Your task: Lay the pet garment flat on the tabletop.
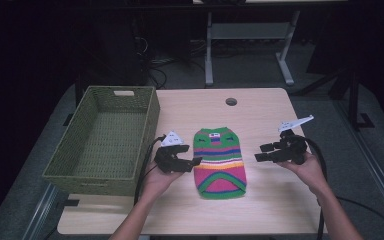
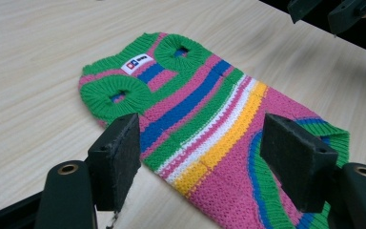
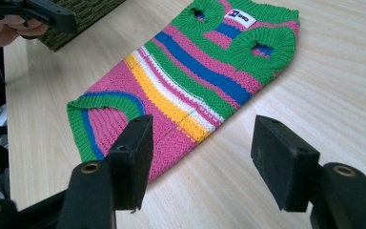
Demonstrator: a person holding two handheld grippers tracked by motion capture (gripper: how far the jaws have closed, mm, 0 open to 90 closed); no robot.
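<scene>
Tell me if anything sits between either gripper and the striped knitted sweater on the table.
Nothing visible does. The sweater lies flat on bare table, with the left gripper at one edge and the right gripper beside the other, both open and empty.

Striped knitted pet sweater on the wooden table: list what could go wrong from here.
1. The striped knitted pet sweater lies flat, so either open hand-held gripper, left or right, may pinch only the top layer.
2. Uneven pulls could bunch it.
3. The green woven basket stands close beside the left one; a swing could knock its wall.
</scene>
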